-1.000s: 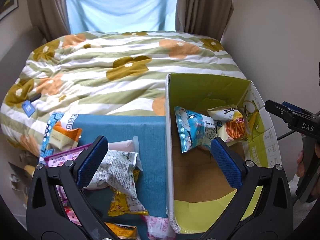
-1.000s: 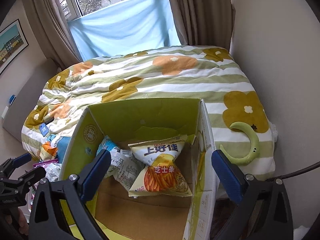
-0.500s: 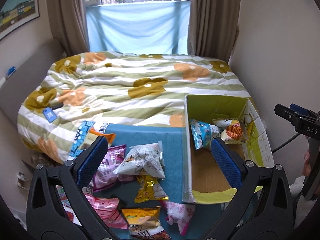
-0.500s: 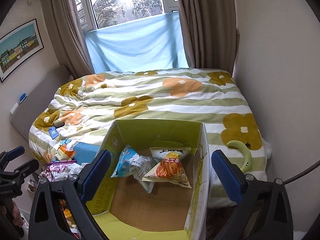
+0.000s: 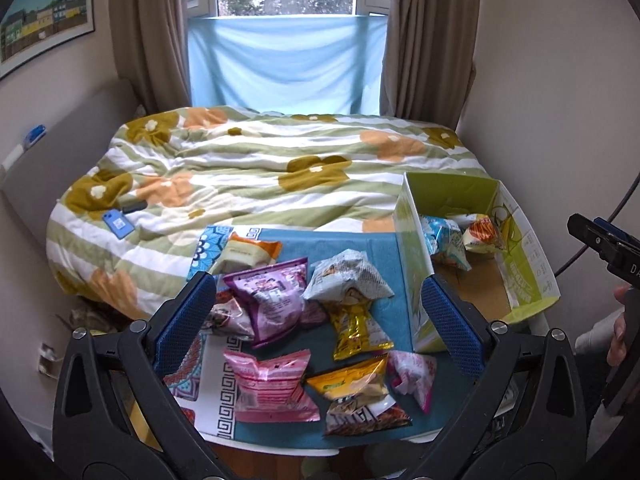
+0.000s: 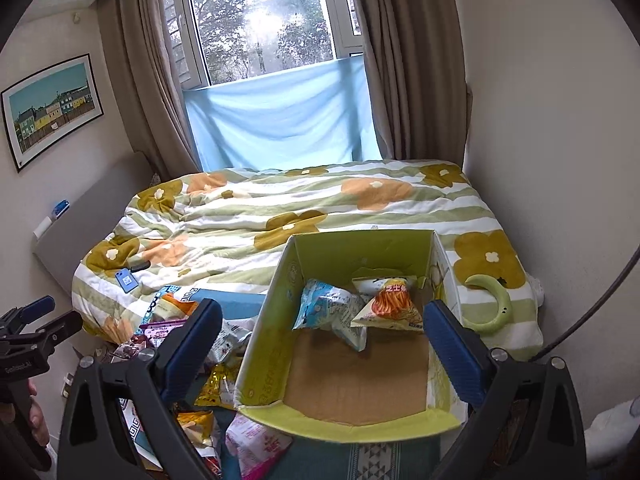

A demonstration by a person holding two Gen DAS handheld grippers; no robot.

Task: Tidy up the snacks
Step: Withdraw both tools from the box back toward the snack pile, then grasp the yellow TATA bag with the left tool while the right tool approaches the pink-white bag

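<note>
Several snack bags lie on a blue cloth [image 5: 376, 248] at the bed's foot: a purple bag [image 5: 272, 300], a white newspaper-print bag [image 5: 348, 276], a gold bag [image 5: 356, 328], a pink bag [image 5: 272, 388] and an orange bag [image 5: 356, 396]. A green cardboard box [image 6: 272, 320] to the right holds a light blue bag [image 6: 332, 312] and an orange chips bag [image 6: 392, 304]. My left gripper [image 5: 320, 320] is open and empty, high above the loose bags. My right gripper [image 6: 324, 344] is open and empty above the box.
The bed carries a striped floral duvet [image 5: 260, 172]. A blue phone [image 5: 118, 224] lies on its left side. A green crescent toy [image 6: 492, 304] lies right of the box. Walls stand close on the right, a window with curtains behind.
Both grippers have pulled back and up from the box and the snacks, so more of the room shows. Both stay open and empty. The bags have not moved.
</note>
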